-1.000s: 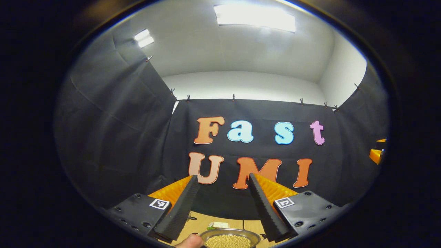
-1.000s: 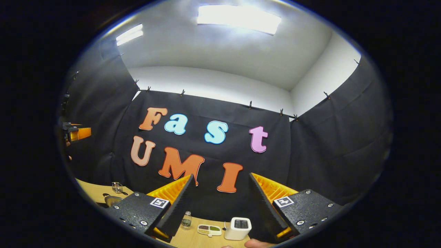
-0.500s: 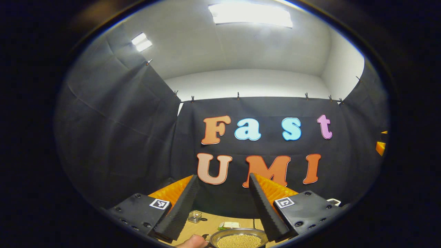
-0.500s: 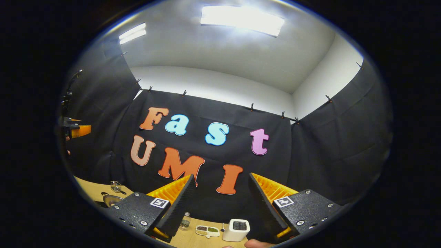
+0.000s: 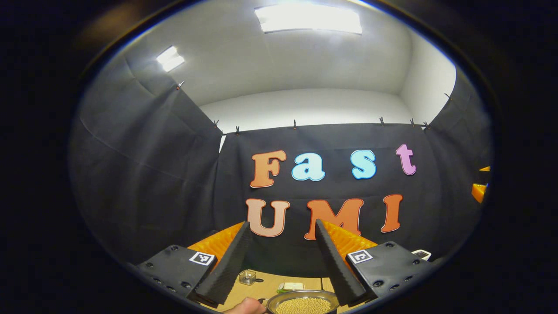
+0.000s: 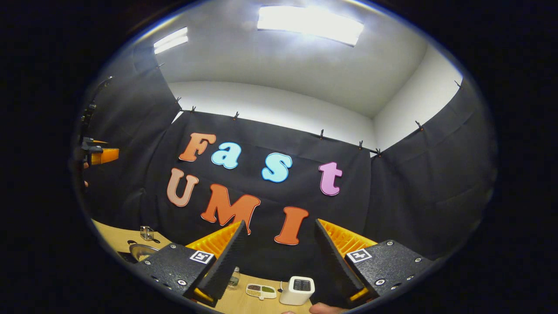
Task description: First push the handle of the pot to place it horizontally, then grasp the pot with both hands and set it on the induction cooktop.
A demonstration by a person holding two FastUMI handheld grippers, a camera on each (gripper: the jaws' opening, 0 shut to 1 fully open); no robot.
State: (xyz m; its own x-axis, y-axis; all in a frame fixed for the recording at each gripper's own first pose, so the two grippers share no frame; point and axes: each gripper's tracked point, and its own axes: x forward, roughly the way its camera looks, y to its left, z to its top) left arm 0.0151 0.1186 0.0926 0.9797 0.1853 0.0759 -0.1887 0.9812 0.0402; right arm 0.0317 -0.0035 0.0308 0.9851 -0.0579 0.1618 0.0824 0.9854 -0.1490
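Left gripper view: the left gripper [image 5: 281, 261] is seen from behind, its two black fingers [image 5: 226, 270] spread wide with nothing held between them. Just below the gap, at the lower edge, the pot [image 5: 303, 302] is seen on the wooden table [image 5: 266, 288]; it is a metal vessel filled with small yellowish grains, and its handle cannot be made out. A fingertip of a hand [image 5: 246, 306] is glimpsed beside the pot's rim on the left, possibly touching it (the edge is too cropped to be sure). Farther back on the table, a small clear jar [image 5: 247, 276] is seen beside the left finger, and a flat pale dish [image 5: 291, 286] lies behind the pot. At the far right edge, an orange part of the right gripper [image 5: 479, 192] is caught, raised well above the table.

In the right gripper view, the right gripper [image 6: 279, 261] is likewise held wide open and empty. A bit of another hand [image 6: 324, 308] is seen at the bottom edge. Just past the fingers, a white toaster [image 6: 297, 290] stands on the table, with a divided dish [image 6: 260, 290] to its left and a small bottle [image 6: 234, 276] behind that. Far off to the left, the pot [image 6: 146, 249] is seen again, with the clear jar [image 6: 146, 233] behind it. Higher at the left edge, the left gripper [image 6: 98, 155] is seen, well above the table.
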